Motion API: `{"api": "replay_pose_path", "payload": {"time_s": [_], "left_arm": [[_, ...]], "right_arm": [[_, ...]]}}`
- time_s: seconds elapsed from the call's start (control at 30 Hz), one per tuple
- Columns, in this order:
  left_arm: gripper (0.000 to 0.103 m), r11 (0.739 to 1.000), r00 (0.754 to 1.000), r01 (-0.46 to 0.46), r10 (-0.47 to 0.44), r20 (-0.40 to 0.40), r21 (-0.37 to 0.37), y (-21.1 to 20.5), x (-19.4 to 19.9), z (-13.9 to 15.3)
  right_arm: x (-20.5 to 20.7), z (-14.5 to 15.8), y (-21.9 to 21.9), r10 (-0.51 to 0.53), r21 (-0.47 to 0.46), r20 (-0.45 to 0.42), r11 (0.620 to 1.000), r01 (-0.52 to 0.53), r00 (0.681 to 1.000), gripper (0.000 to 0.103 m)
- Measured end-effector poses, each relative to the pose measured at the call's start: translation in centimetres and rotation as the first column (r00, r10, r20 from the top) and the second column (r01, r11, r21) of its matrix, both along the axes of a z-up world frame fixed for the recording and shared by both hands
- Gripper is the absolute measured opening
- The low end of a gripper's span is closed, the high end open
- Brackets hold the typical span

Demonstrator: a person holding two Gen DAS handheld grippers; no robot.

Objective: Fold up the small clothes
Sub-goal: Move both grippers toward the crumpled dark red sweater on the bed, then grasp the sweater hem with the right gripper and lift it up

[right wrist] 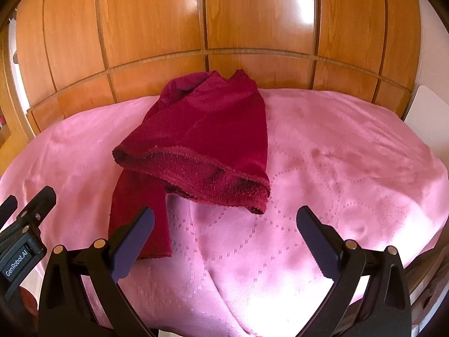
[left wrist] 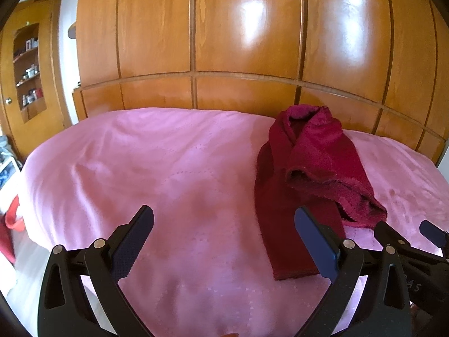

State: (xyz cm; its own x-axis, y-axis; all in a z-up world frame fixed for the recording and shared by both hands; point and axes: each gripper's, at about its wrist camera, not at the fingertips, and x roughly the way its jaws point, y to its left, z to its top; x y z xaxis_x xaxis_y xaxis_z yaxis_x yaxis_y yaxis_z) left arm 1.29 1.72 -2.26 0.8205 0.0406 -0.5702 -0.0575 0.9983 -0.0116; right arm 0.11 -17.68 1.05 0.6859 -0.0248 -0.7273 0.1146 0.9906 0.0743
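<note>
A dark red garment lies rumpled on the pink bedspread, one part doubled over the rest. In the right wrist view the same garment sits ahead, its hemmed edge nearest me. My left gripper hovers open over bare bedspread, left of the garment, its right finger over the garment's near corner. My right gripper is open, nothing between its fingers, just short of the garment's near hem. The right gripper also shows at the right edge of the left wrist view, and the left gripper at the right wrist view's left edge.
A glossy wooden wardrobe rises right behind the bed. Wooden shelves with small bottles stand at the far left. A red bag hangs off the bed's left side. The bedspread is bare right of the garment.
</note>
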Motion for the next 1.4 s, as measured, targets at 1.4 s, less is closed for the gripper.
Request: {"api": "replay_pose_path", "payload": {"time_s": [1.4], "left_arm": [[0.1, 0.995, 0.979, -0.086, 0.074, -0.191, -0.053, 4.8, 4.8, -4.2]], "right_arm": [[4.7, -3.0, 7.0, 0.358, 0.073, -0.117, 0.933, -0.352, 0.926, 0.097]]}}
